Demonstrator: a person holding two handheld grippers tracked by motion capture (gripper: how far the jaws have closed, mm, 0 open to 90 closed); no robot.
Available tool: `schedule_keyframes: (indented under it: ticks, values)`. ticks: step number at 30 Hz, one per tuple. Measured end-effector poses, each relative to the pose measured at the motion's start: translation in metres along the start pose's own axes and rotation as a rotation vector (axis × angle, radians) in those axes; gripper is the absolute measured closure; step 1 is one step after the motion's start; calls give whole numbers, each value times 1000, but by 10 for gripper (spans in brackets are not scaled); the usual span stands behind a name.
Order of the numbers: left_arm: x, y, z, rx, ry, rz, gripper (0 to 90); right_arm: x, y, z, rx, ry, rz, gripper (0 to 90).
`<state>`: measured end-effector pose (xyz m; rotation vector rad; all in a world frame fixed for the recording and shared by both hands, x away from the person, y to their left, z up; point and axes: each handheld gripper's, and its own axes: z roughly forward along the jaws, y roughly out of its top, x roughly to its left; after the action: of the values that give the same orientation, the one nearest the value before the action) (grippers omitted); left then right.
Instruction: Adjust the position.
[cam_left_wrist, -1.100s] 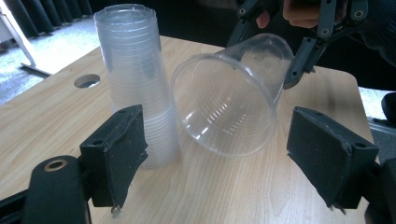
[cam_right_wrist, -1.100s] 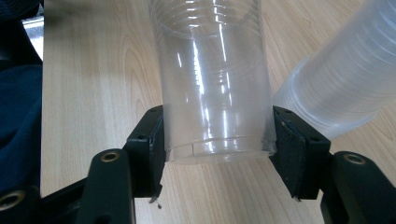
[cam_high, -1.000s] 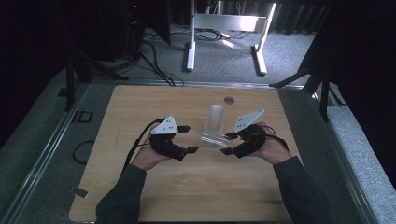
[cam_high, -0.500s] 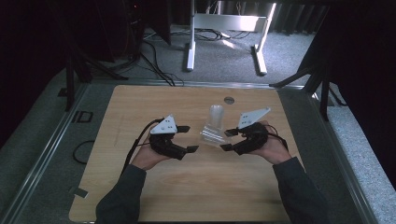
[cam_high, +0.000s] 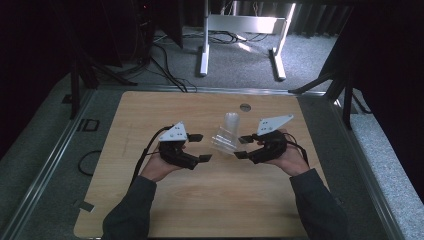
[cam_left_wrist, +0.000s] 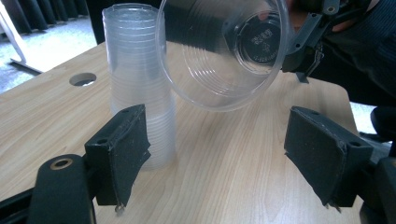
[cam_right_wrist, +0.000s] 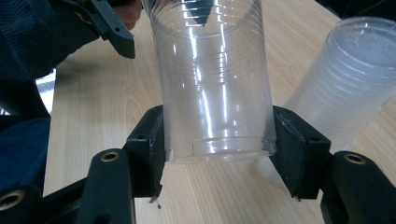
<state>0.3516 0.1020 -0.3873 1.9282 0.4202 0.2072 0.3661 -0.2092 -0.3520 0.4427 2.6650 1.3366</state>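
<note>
A stack of clear plastic cups (cam_high: 231, 120) (cam_left_wrist: 137, 84) (cam_right_wrist: 345, 79) stands upright at the table's middle. My right gripper (cam_high: 241, 148) (cam_right_wrist: 217, 154) is shut on the base of a single clear cup (cam_high: 224, 140) (cam_right_wrist: 212, 79) (cam_left_wrist: 219, 51). This cup is tilted, with its mouth toward my left gripper (cam_high: 200, 147) (cam_left_wrist: 224, 149). The left gripper is open a short way left of the cup, its jaws have just been closing, and nothing is between its pads.
A round hole (cam_high: 245, 107) (cam_left_wrist: 82, 79) lies in the wooden table (cam_high: 150, 110) behind the stack. Beyond the far edge are a white stand (cam_high: 240, 30) and cables on grey carpet. Both forearms come in from the near edge.
The single cup in the right gripper has tipped up a little beside the stack. Both hands have stayed where they were.
</note>
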Motion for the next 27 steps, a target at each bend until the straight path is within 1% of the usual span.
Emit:
schedule_keyframes:
  ticks: [4, 6, 7, 12, 17, 21, 27]
  values:
    - [1, 0, -1, -8, -11, -4, 227, -2, -2, 1, -37, 12, 11, 412]
    - [1, 0, 0, -10, -18, -8, 227, -2, -3, 1, -41, 14, 12, 412]
    - [1, 0, 0, -11, -20, -11, 227, -3, -6, 1, -64, 22, 23, 412]
    - [2, 0, 0, -29, -36, -23, 227, -5, -9, 2, -98, 27, 40, 412]
    - [4, 1, -1, -51, -53, -40, 233, -3, -8, 2, -133, 32, 30, 412]
    - [6, 1, -2, -64, -71, -56, 233, -3, -8, 3, -143, 30, 28, 412]
    - [7, 0, -1, -96, -114, -88, 233, -1, -7, 3, -177, 35, 20, 413]
